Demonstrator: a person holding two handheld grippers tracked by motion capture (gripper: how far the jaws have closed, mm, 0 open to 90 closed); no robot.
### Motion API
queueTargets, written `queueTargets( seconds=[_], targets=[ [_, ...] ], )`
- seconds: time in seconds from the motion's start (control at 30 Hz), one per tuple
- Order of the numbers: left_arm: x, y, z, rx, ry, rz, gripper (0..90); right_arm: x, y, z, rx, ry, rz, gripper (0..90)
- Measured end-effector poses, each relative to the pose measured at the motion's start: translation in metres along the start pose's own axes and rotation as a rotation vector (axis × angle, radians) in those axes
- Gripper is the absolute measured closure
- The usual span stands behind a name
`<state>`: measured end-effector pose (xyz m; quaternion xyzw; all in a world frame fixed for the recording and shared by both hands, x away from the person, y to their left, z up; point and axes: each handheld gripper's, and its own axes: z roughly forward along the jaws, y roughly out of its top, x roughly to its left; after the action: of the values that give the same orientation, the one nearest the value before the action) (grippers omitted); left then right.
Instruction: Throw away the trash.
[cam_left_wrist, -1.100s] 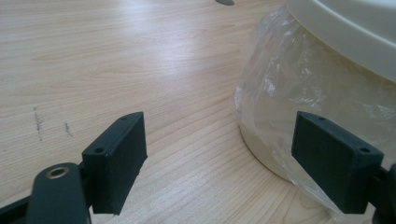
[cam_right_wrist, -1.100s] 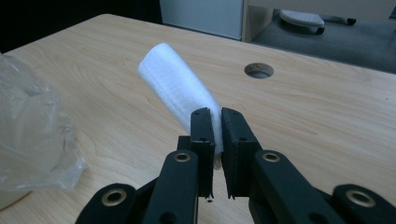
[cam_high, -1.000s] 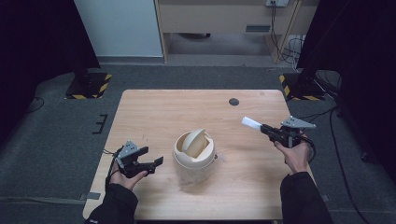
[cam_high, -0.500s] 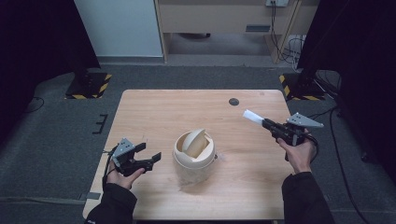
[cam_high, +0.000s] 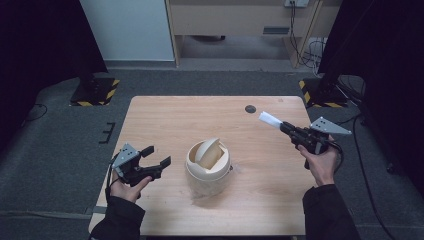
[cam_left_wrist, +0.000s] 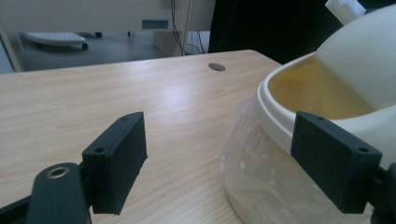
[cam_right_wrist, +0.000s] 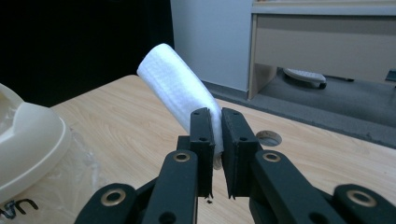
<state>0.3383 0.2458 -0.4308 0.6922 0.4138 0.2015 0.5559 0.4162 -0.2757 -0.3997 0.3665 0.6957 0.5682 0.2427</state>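
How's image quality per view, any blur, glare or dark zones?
High view: the table is evenly lit, the side areas near black, and a soft shadow falls under the bin. Left gripper view: the left gripper jaws look slightly soft and the bin's yellow interior glows warm. Right gripper view: the white tissue roll is bright and close to overexposed, while the right gripper is sharp.

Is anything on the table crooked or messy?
Only the bin's swing lid is tipped at a slant, leaving the small cream bin partly open. Nothing is spilled. The right gripper holds a white wad off the table.
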Motion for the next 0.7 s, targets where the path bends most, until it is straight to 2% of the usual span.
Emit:
queueTargets(
  seconds=[0.47,0.7],
  targets=[
    [-0.007,0.017,-0.006,-0.071,-0.023,-0.004,18.5,0.014,0.016,-0.001,-0.049,0.038,-0.024,83.5],
    [-0.013,0.028,-0.001,-0.088,-0.042,0.015,18.6,0.017,0.019,-0.001,-0.068,0.05,-0.019,83.5]
  ],
)
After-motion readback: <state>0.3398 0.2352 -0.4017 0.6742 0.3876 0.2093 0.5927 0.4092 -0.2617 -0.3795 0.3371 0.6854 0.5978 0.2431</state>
